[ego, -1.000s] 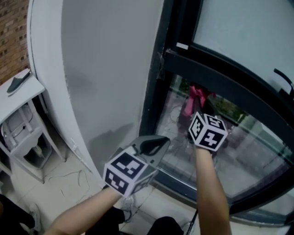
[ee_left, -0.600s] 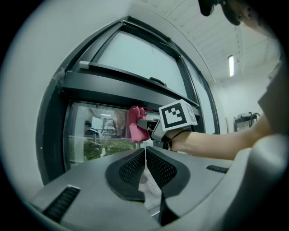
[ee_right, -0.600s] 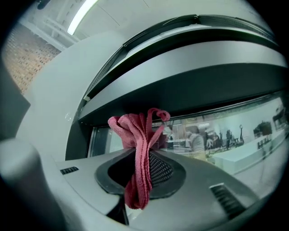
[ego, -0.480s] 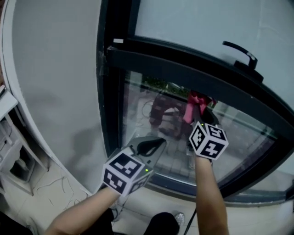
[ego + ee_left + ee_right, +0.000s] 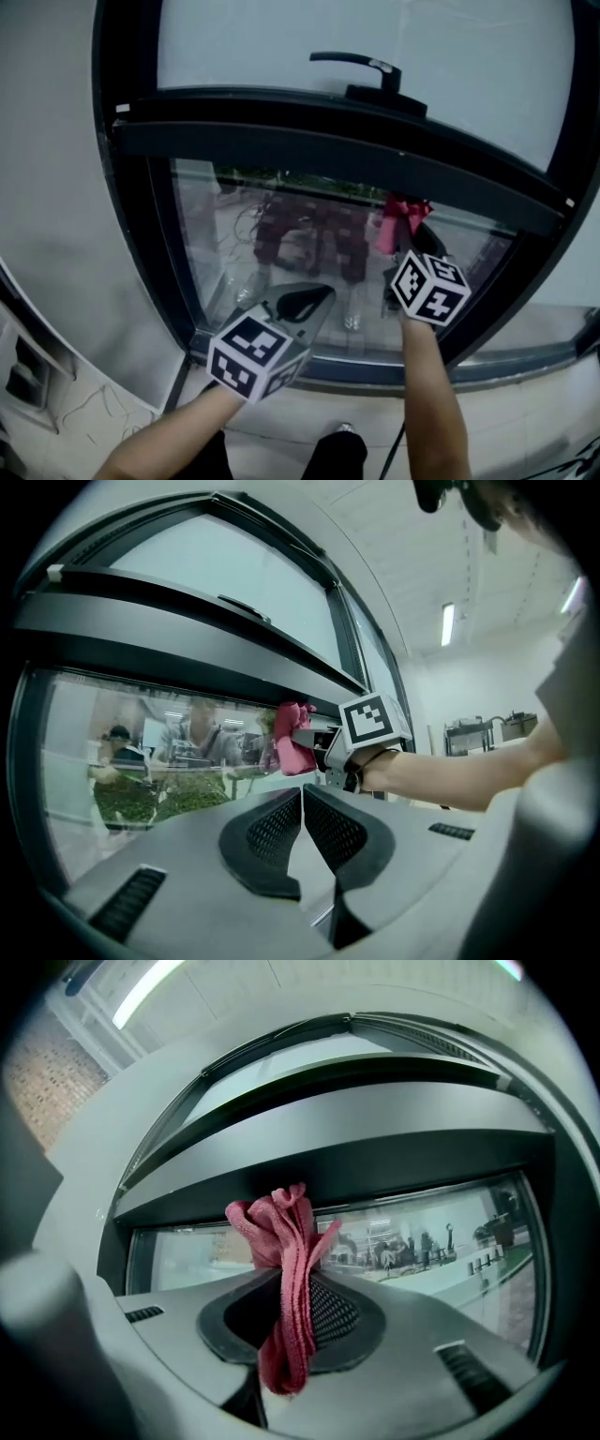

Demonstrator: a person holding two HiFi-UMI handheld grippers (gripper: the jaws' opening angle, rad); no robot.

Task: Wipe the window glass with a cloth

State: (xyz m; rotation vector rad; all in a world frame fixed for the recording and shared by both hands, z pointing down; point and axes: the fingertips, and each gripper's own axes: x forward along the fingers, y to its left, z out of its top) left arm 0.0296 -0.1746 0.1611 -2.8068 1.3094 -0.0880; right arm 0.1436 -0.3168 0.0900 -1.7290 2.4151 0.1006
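nearest, low in the head view, the left gripper (image 5: 311,300) is held before the bottom rail (image 5: 394,370) of the frame, its tip over the lower edge of the glass (image 5: 281,253). the left gripper view shows its jaws clenched together, pads meeting, with nothing between them. whether its tip touches the glass i cannot tell.

a little farther and to the right, the right gripper (image 5: 409,246) is raised higher. its jaws are clamped on a red cloth (image 5: 286,1269). a crumpled bunch of the cloth stands above the jaws and a folded tail hangs down below them.

the cloth is at the upper right part of the glass, just under the black crossbar (image 5: 328,150). it is near the right side of the frame (image 5: 487,300), which slants down towards the bottom rail. it looks laid against the glass, though contact is not certain. there is little room above it and to its right. to its left the glass runs open all the way to the left side of the frame, and below it there is free glass down to the bottom rail. the two grippers are well apart, the left one lower and off to the left of the cloth.

beyond the crossbar is the pale upper pane (image 5: 262,47), with a black handle (image 5: 361,64) near its lower edge. a grey wall (image 5: 47,187) flanks the frame on the left, and pale floor (image 5: 103,412) lies beneath.
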